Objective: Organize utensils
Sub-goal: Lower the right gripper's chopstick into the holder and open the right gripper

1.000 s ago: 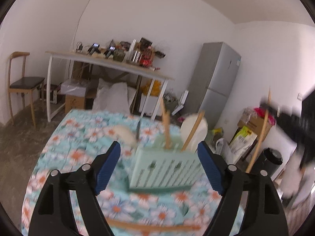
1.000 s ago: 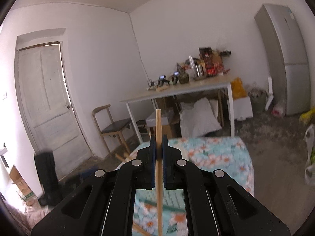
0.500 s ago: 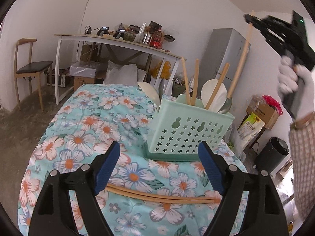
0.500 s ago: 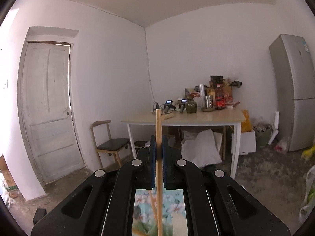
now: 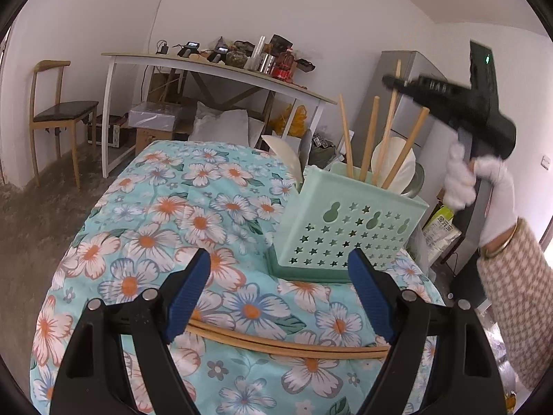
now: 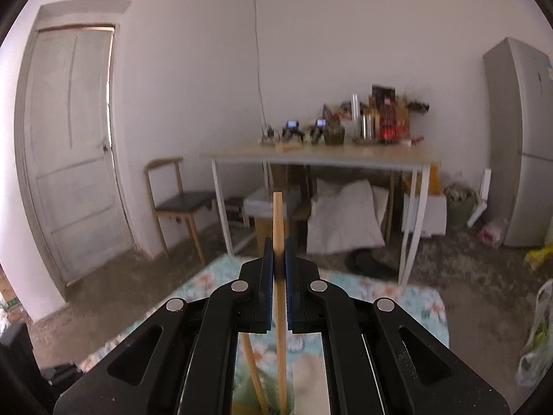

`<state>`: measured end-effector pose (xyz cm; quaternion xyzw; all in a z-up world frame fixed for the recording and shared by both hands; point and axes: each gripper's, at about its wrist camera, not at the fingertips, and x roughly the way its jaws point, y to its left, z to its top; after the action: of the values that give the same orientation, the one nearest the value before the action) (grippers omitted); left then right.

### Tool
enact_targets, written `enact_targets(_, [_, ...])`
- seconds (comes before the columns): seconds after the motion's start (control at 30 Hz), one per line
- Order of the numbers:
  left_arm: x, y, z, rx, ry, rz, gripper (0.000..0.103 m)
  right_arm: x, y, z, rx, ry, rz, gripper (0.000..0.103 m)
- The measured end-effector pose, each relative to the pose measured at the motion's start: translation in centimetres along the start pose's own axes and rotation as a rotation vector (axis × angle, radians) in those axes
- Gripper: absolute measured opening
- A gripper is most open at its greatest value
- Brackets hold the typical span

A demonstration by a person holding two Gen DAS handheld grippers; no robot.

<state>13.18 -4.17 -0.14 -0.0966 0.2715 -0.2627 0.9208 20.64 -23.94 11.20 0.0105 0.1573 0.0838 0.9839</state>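
A mint green utensil basket (image 5: 349,228) with star holes stands on the floral tablecloth (image 5: 166,214). Several wooden handles (image 5: 368,141) and a white spoon (image 5: 397,159) stick up from it. My left gripper (image 5: 280,297) is open and empty, low in front of the basket. A pair of wooden chopsticks (image 5: 287,342) lies on the cloth between its fingers. My right gripper (image 6: 278,259), which also shows in the left wrist view (image 5: 390,81), is above the basket, shut on an upright wooden utensil handle (image 6: 278,235) whose lower end reaches down into the basket.
A white table (image 5: 221,69) loaded with bottles and clutter stands behind, with a wooden chair (image 5: 55,114) to its left and a grey fridge (image 5: 408,103) to its right. A white bowl (image 5: 283,152) sits behind the basket. Boxes and bags lie on the floor.
My right gripper has come down with the wooden handle, lowering it into the basket. My left gripper has stayed open and drawn back a little from the basket.
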Motion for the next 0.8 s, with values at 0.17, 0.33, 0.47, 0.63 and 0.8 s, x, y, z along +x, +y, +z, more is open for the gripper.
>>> enact_targets(0.17, [0.1,-0.2,0.0,0.003,0.000,-0.004,0.079,-1.0,-0.1,-0.7,0.025,0.024,-0.003,0.022])
enact_targets(0.33, [0.0,-0.7,0.0,0.005,0.002,-0.008,0.080,-2.9,-0.1,-0.4,0.048,0.005,0.003,0.033])
enact_targets(0.47, [-0.3,-1.1,0.0,0.014,-0.001,-0.008,0.080,-5.2,0.0,-0.1,0.070,-0.026,0.006,0.045])
enact_targets(0.63, [-0.7,-1.5,0.0,0.025,-0.004,-0.009,0.080,-9.3,0.3,-0.1,0.089,-0.069,0.008,0.072])
enact_targets(0.8, [-0.9,-1.8,-0.1,0.027,-0.001,-0.009,0.081,-12.8,0.8,-1.4,0.078,-0.062,0.010,0.091])
